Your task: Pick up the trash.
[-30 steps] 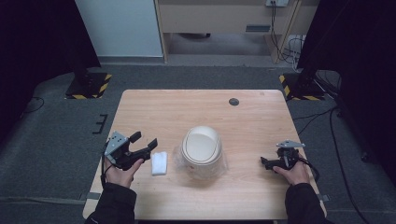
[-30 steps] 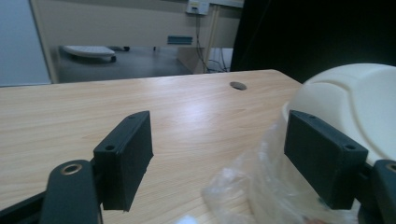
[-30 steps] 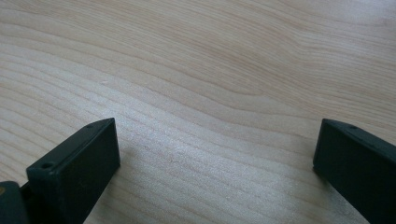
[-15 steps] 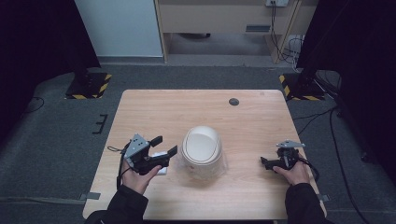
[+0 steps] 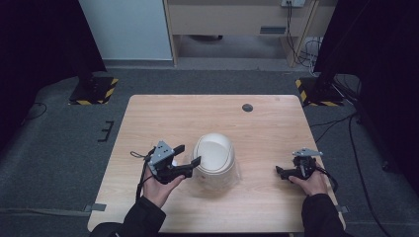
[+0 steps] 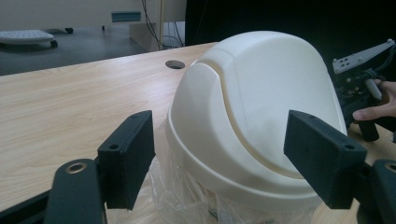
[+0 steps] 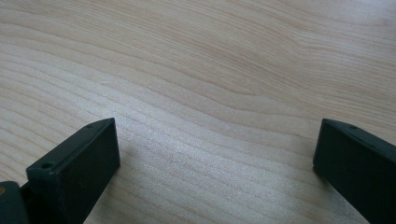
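I see a wooden desk [image 5: 163,113] with a white round bin lid [image 5: 213,154] sitting near the middle, a bit closer to the near edge. Under the lid there is a clear plastic bag [image 5: 236,174] that sticks out around its bottom. My left gripper [image 5: 184,159] is just beside the lid on its left side, held up by my left hand [image 5: 158,185]. Its jaws are wide apart and point at the lid, one jaw tip very close to the lid's side, and I cannot tell if it touches. In the left gripper view the lid [image 6: 254,112] looks big between the two black jaws, and the crinkly bag [image 6: 187,205] shows below it. My right gripper [image 5: 279,171] is near the right edge of the desk, well apart from the lid, held low by my right hand [image 5: 307,182]. In the right gripper view its jaws are wide apart, with bare wood [image 7: 210,93] between them. A small dark round hole [image 5: 247,107] is in the desk near the far edge.
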